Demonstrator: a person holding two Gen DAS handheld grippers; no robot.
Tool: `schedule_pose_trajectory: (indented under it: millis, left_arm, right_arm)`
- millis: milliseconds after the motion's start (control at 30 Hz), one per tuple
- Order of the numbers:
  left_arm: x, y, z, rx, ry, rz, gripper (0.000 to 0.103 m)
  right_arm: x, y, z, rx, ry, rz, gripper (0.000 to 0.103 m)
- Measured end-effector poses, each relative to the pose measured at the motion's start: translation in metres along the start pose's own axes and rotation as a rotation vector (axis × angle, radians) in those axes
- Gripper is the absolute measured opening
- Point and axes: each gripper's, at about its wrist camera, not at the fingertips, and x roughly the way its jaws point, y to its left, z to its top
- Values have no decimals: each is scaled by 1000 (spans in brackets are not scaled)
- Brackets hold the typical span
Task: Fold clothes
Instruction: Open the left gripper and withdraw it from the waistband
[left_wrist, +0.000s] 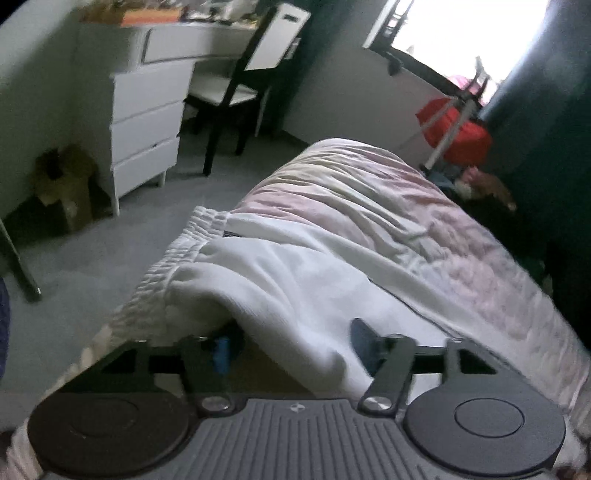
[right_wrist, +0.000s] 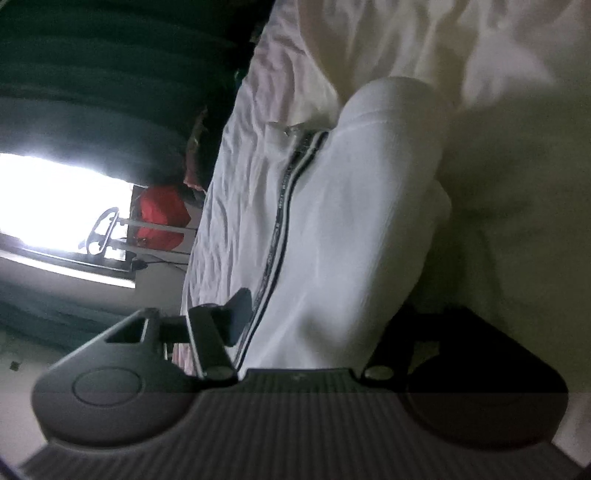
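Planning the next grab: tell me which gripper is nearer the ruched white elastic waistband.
Left. The left gripper sits just behind the ruched white elastic waistband, which lies ahead to its left. The right gripper faces the dark-striped side seam; no waistband shows there.

White trousers (left_wrist: 280, 280) drape over the left gripper's (left_wrist: 291, 347) fingers (left_wrist: 221, 352), hiding their tips, while at three o'clock the right gripper's (right_wrist: 310, 325) far finger lies buried under cloth.
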Motion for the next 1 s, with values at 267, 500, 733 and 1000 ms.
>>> schedule_pose_trajectory:
  millis: [267,500,733,1000]
  left_arm:
    - [-29,-34,-5,232,-144,71,85]
    - [-32,-77,-1,276,-266,63,89]
    - [-4,-154,-41,380,-289,0,89]
    - [56,-232,-108,423,-269,-77,89]
  right_arm:
    - [-1,-1,-1,25,-76,46,63]
    - [4,5,-6,18,-124,109,63]
    - [14,3,-13,13,-80,52,63]
    - [11,-2,-8,56,-172,175,63]
